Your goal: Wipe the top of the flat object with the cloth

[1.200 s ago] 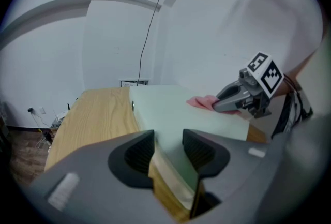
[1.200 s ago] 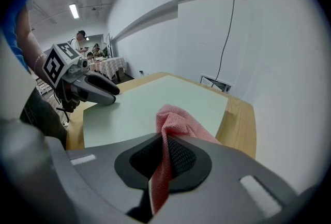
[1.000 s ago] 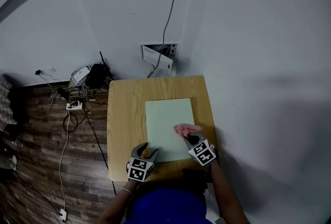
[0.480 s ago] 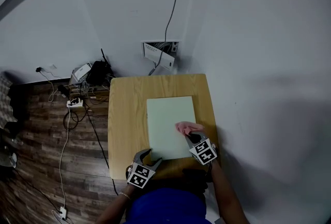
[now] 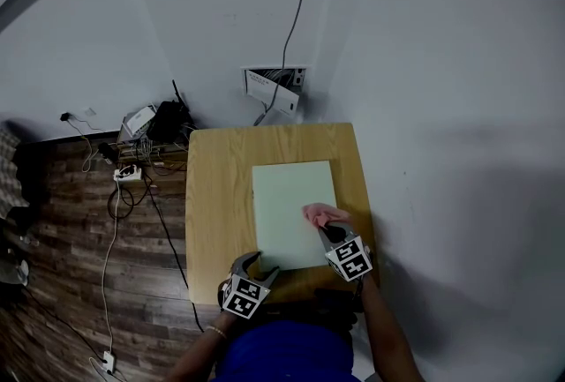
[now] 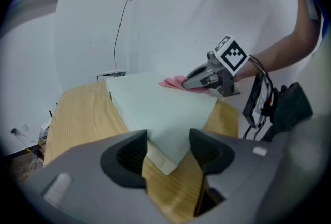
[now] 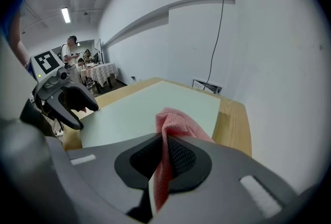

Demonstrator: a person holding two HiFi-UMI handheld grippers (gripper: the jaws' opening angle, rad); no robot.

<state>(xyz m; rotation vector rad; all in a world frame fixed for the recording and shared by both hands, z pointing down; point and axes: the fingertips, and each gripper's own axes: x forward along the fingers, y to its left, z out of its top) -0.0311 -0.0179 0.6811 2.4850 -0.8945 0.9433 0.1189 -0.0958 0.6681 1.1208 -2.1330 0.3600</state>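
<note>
1. Since the earlier frame the left gripper (image 5: 259, 267) has drawn back a little toward the person, away from the near-left corner of the flat object (image 5: 291, 204). Its jaws have just been opening and now stand wide apart.
2. Left gripper view: that corner of the pale green flat object lies in the gap between the two fingers (image 6: 126, 155), slightly ahead of the pads. Neither pad presses on it, and nothing is gripped.
3. The right gripper (image 5: 330, 233) is in nearly the same place as before, at the right edge of the flat object, toward its near end.
4. The right fingers are pressed together on the pink cloth (image 5: 320, 214). One fold is pinched between the pads, and the rest is bunched just ahead of the fingertips, resting on the object's top.
5. The flat object lies flat on the wooden table (image 5: 216, 195), in the same place on it as earlier. Bare wood shows left of the left fingers, and a narrow strip shows right of the right fingers.
6. The cloth sits ahead and to the right of the left fingers, well apart from them.
</note>
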